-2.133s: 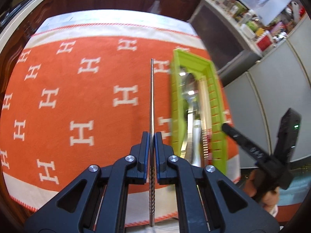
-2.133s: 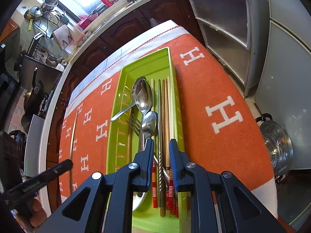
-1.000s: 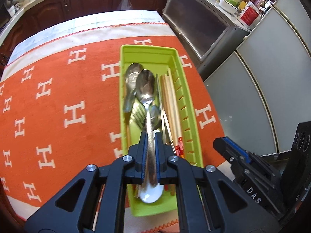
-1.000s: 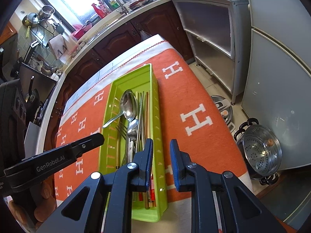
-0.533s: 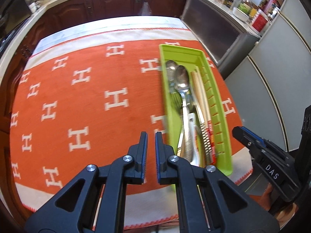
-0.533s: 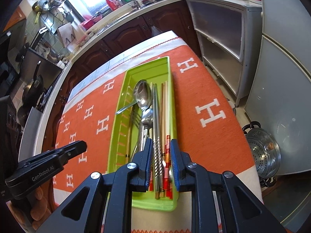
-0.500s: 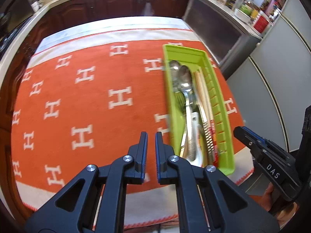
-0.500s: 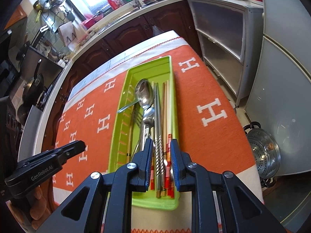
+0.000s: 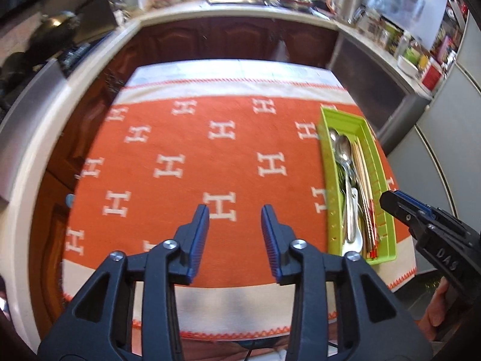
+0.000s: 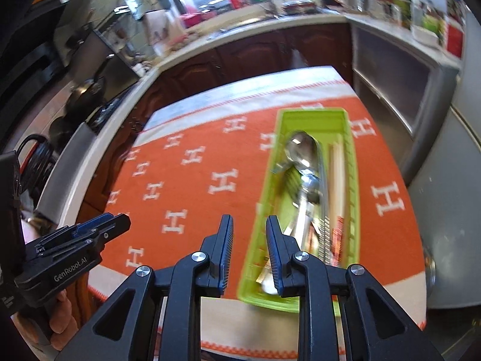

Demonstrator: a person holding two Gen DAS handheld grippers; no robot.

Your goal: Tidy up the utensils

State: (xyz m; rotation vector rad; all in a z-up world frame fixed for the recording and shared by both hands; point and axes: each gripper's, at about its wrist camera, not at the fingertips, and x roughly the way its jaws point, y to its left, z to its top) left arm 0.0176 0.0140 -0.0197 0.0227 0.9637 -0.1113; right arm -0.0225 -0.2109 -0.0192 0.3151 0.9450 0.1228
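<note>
The left claw (image 9: 235, 210) hangs over the orange cloth (image 9: 192, 138) that covers the worktop, its jaws standing well apart after having just been opening, with only the cloth's white H pattern showing in the gap and nothing between the blue pads. The right claw (image 10: 249, 221) is parted by a narrower gap, its jaws having just been opening a little too, and it holds nothing; seen from its own camera it sits above the cloth just left of the near end of the green tray (image 10: 312, 114). That tray lies lengthwise along the right side of the cloth, near the worktop's right edge, and it carries the utensils: metal spoons (image 10: 302, 150) with their bowls toward the far end, pale wooden chopsticks (image 10: 336, 174) along the right wall, and a metal chopstick (image 9: 365, 207) with a ribbed grip lying among them; the fork tines beside the spoons are too blurred to count. In the left wrist view the tray (image 9: 377, 162) is off to the right, well apart from the left claw, and the right claw (image 9: 393, 204) reaches in beside the tray's near right wall, with part of a hand (image 9: 436, 313) showing under it. In the right wrist view a hand (image 10: 60, 316) grips the left claw's (image 10: 120, 221) handle at the lower left.
</note>
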